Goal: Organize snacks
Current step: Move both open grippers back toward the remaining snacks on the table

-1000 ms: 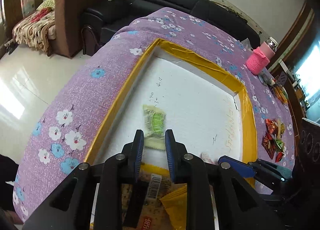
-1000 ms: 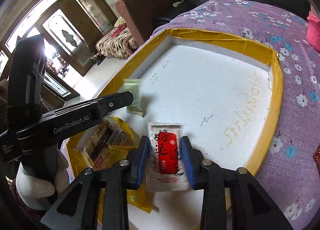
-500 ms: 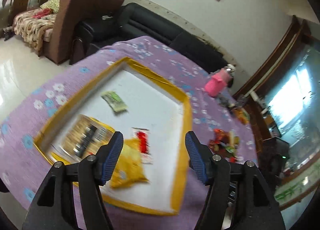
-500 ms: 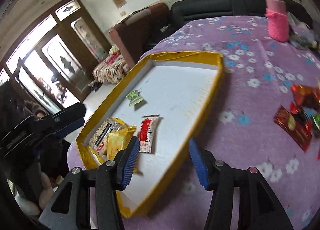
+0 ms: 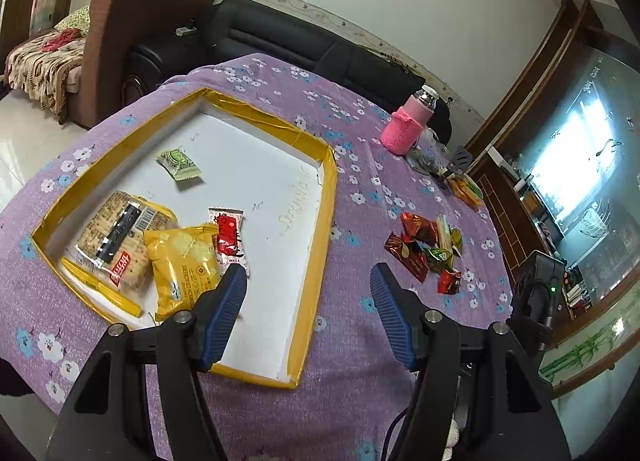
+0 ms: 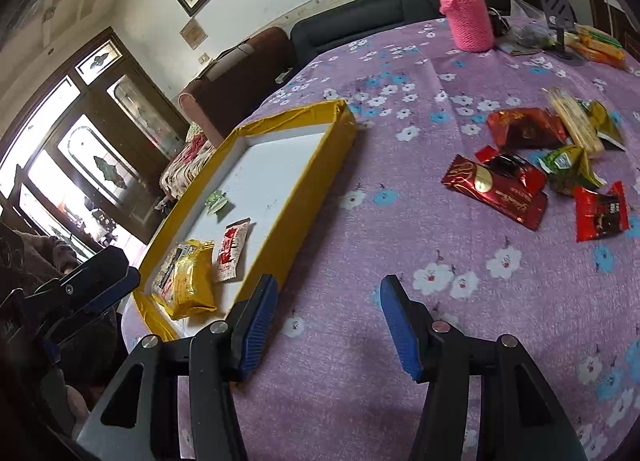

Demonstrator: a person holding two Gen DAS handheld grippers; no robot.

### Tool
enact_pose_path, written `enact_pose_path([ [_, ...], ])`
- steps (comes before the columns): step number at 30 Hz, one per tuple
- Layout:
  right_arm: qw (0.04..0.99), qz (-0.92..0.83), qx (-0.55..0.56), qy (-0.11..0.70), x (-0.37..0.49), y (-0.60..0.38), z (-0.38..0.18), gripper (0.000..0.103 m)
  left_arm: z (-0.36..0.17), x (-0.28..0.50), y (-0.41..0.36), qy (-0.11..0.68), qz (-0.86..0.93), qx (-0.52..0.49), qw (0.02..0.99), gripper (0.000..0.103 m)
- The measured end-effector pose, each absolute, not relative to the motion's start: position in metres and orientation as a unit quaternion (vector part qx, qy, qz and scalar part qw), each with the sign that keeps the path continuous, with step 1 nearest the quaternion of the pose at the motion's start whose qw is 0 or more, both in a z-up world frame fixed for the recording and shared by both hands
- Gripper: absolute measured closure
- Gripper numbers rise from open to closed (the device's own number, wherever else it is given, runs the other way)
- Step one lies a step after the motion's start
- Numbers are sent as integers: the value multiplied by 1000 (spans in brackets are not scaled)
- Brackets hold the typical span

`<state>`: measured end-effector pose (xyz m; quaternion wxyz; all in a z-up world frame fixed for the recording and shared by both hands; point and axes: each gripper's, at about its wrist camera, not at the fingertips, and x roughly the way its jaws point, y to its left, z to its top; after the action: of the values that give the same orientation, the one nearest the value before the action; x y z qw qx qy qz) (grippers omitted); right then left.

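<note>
Four packets sit in the yellow-rimmed tray (image 5: 326,197): the green sachet (image 5: 178,165), the striped cracker pack (image 5: 116,239), the yellow cracker bag (image 5: 182,265) and the red-and-white sachet (image 5: 228,235). The loose pile of red wrappers (image 6: 532,173) on the purple cloth (image 6: 360,361) is what's left, so I'd call you under halfway. Your left gripper (image 5: 306,311) has just been opening and hangs empty, jaws roughly half apart, the tray edge right below it and the pile ahead to its right. Your right gripper (image 6: 326,325) has opened too, nothing between its jaws, with the wrappers ahead and to its right, still well apart.
</note>
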<state>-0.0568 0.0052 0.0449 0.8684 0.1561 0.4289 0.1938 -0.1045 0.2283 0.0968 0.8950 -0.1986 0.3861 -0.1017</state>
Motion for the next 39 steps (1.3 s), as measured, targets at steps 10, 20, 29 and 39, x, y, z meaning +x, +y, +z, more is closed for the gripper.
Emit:
enact_pose_path([
  [10,872,184,157,426,-67,-4,42,45,96,-113,225,388,-104,-201,893,39],
  [20,872,170,165,428,-71,-17,37,43,97,-115,223,390,-105,-203,892,39],
  [29,870,164,170,433,-72,-23,32,43,97,-115,217,395,-112,-200,890,39],
  [39,867,164,175,436,-72,-26,28,42,94,-113,210,402,-115,-195,887,39],
])
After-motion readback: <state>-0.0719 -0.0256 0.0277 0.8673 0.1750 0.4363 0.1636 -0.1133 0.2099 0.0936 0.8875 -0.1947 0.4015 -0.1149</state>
